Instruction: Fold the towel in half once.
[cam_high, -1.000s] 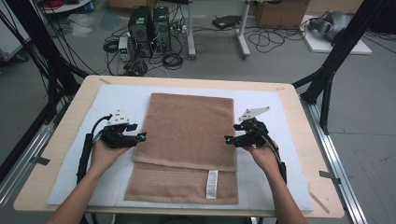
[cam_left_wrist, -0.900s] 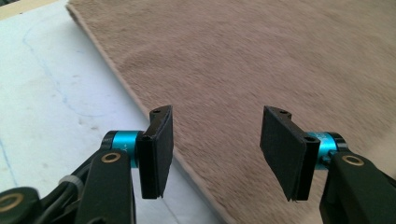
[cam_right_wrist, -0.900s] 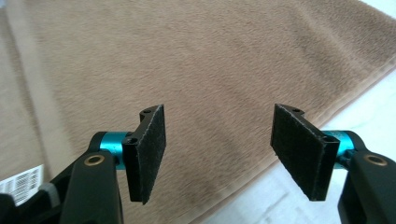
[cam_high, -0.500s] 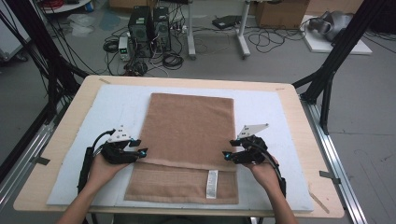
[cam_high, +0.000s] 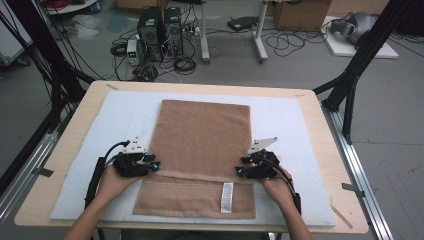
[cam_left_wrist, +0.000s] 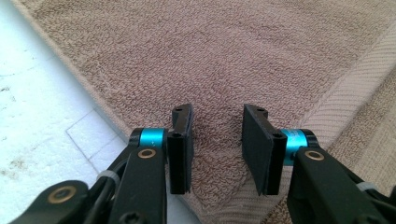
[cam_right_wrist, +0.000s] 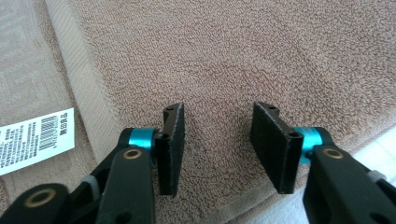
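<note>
A brown towel lies flat on the white mat, its upper layer ending in a hem short of the near edge. My left gripper rests low over that layer's near left corner. Its jaws have just been closing, and they stand apart with towel pile under the gap and nothing pinched. My right gripper sits at the near right corner in the same way. Its jaws have also been closing and are still parted over the towel. A white care label lies on the lower layer.
The white mat covers most of the wooden table. Black frame poles stand at the far left and right. Computers and cables sit on the floor beyond the table's far edge.
Both hands have come toward the near side and sunk onto the upper layer's near corners. Both pairs of jaws have narrowed.
</note>
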